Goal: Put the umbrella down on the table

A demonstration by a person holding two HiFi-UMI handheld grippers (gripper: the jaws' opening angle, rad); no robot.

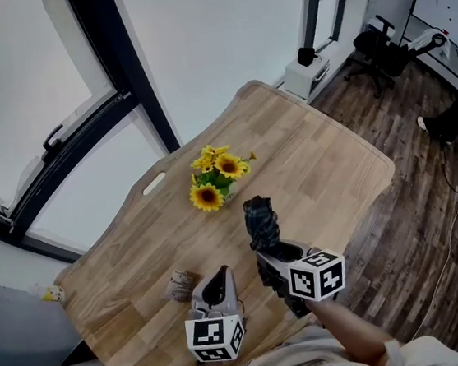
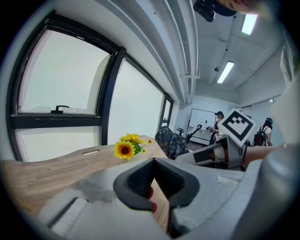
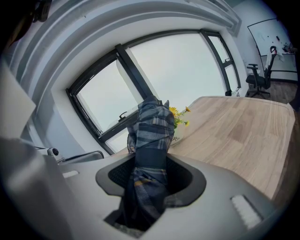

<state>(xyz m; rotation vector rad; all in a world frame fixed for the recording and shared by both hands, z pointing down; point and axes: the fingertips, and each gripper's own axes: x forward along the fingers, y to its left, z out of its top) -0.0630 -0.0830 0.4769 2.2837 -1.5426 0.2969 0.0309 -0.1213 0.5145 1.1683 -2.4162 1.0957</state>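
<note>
Wooden worktop (image 1: 334, 165) stands beside large windows, with dark plank floor and office chairs beyond it. A bunch of sunflowers (image 1: 216, 175) sits near the middle of the worktop, and a small crumpled brownish item (image 1: 179, 285) lies near the person's edge.

Right tool (image 1: 269, 252): clamped on the umbrella (image 1: 261, 220), a folded plaid one. The right gripper view shows the fabric bundle filling the gap between the jaws and rising out past their tips. The umbrella is carried over the near part of the worktop, its free end towards the sunflowers; it does not appear to be laid down.

Left tool (image 1: 217, 285): jaws together, nothing between them, held just beside the crumpled item.

Assessment: the set-down is not yet done. Recommended method:
- pick the bare wood to the right of the sunflowers, away from the worktop's edge;
- bring the umbrella's long axis near level while lowering;
- let its length rest on the wood before parting the jaws;
- draw the right tool back along its own line so the fabric does not snag.

Risk: a folded umbrella may roll once released.
</note>
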